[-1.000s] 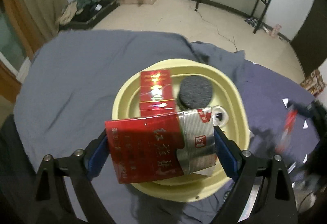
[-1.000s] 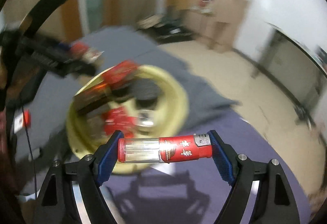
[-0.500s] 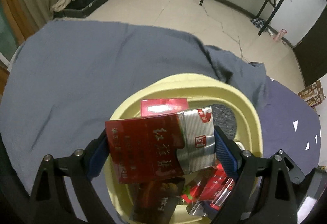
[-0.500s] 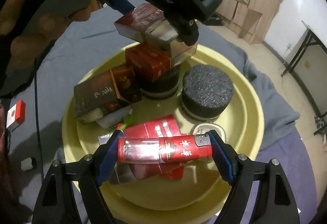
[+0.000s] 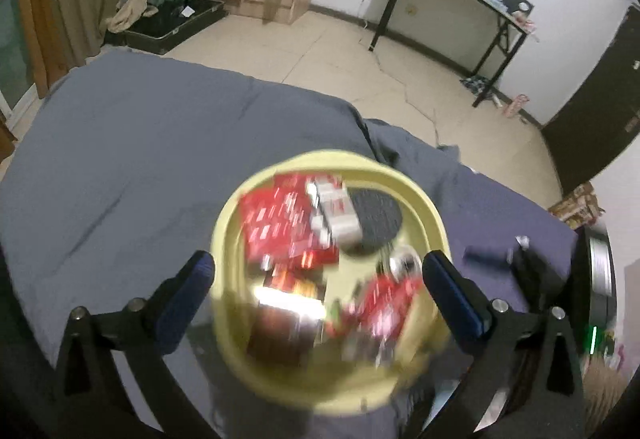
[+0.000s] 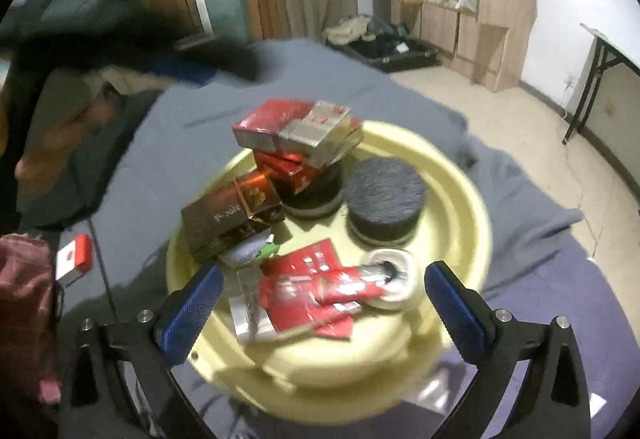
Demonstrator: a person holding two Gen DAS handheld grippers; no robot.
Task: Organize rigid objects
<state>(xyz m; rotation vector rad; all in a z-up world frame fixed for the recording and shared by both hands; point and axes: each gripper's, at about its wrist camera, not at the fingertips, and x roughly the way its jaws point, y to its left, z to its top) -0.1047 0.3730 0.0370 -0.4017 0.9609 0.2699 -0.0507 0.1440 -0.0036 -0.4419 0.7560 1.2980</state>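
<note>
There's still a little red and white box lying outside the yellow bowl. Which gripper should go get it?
Probably the left gripper: both are opening, empty, over the yellow bowl, but the small box lies on the left side.

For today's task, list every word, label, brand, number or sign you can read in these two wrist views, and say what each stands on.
None can be quoted with certainty.
Dark brown box: light handwritten-style characters, too blurred to read.
Red and silver pack on top of the stack: printing blurred.
Red lighter and flat red packs in the yellow basin: white marks, smeared by motion.
Left wrist view: all print blurred.
</note>
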